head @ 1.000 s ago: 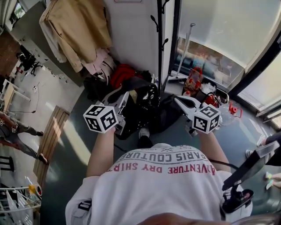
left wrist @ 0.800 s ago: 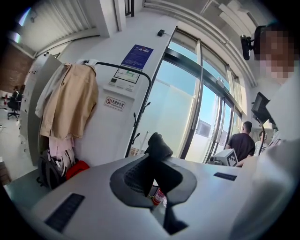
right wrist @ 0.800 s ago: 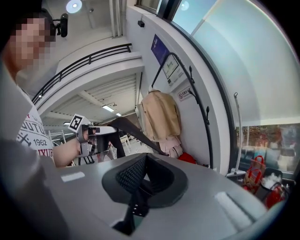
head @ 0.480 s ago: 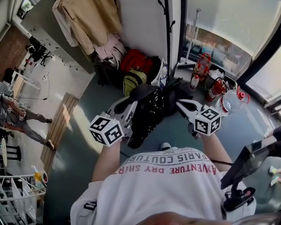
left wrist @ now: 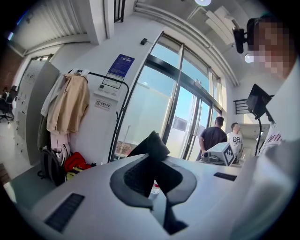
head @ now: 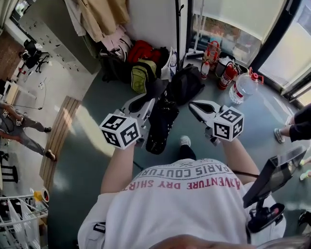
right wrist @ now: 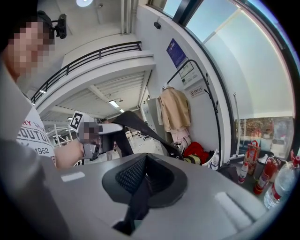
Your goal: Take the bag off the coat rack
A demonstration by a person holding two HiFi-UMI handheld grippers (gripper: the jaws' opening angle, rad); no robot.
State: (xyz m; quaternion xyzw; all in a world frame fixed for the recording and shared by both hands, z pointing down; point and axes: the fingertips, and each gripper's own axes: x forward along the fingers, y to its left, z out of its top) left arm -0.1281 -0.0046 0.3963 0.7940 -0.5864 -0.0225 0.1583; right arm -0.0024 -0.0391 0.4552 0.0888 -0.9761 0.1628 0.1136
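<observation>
The bag [head: 163, 124] is soft, slumped black fabric with flat webbing straps [right wrist: 133, 123]. The left claw [left wrist: 151, 164] and right claw [right wrist: 145, 168] each pinch one strap tight. The bag hangs between them, clear of the thin black metal coat rack [head: 177, 29].

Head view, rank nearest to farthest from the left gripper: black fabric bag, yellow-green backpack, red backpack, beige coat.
1. black fabric bag, strap clamped in the left gripper, hanging at its right.
2. yellow-green backpack, on the floor ahead.
3. red backpack, behind that, near the wall.
4. beige coat, hanging farthest back, upper left.
</observation>
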